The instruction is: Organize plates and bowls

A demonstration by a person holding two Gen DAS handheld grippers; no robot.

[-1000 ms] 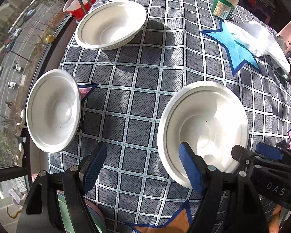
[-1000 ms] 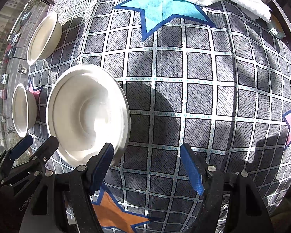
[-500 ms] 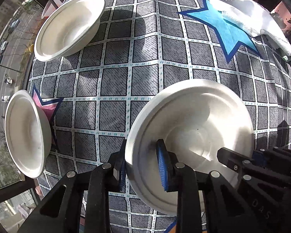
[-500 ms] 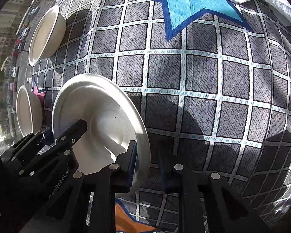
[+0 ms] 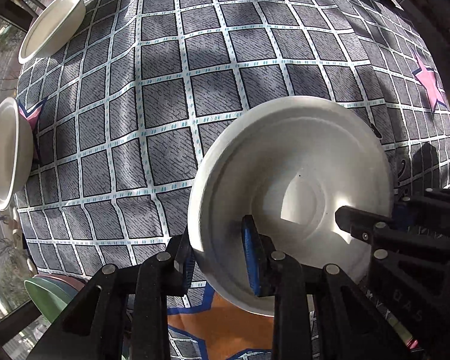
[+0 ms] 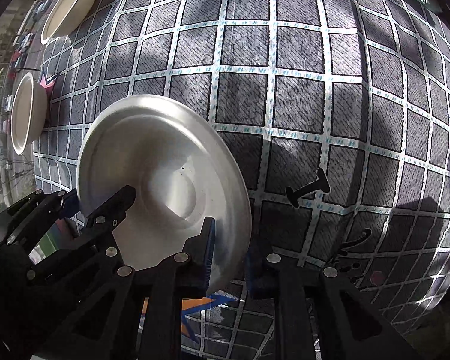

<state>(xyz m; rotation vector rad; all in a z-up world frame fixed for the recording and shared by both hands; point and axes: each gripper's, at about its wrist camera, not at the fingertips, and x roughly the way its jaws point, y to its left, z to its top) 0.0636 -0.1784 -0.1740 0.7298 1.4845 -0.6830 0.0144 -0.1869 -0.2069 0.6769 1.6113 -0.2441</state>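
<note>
In the left wrist view, the left gripper (image 5: pixel 220 265) is clamped on the near-left rim of the plate (image 5: pixel 288 162), one pad inside, one outside; the right gripper (image 5: pixel 372 225) grips the plate's right rim. Two bowls (image 5: pixel 52 24) (image 5: pixel 6 153) sit well left of the plate on the checked cloth (image 5: pixel 171 99). In the right wrist view, the right gripper (image 6: pixel 228 258) pinches the plate (image 6: pixel 153 153) at its right rim, the left gripper (image 6: pixel 75 201) at its left, bowls (image 6: pixel 67 7) (image 6: pixel 27 112) beyond.

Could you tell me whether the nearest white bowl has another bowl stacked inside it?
No, the nearest white bowl shows only its own bare inside, with the left hand-held gripper clamped on its rim.
</note>
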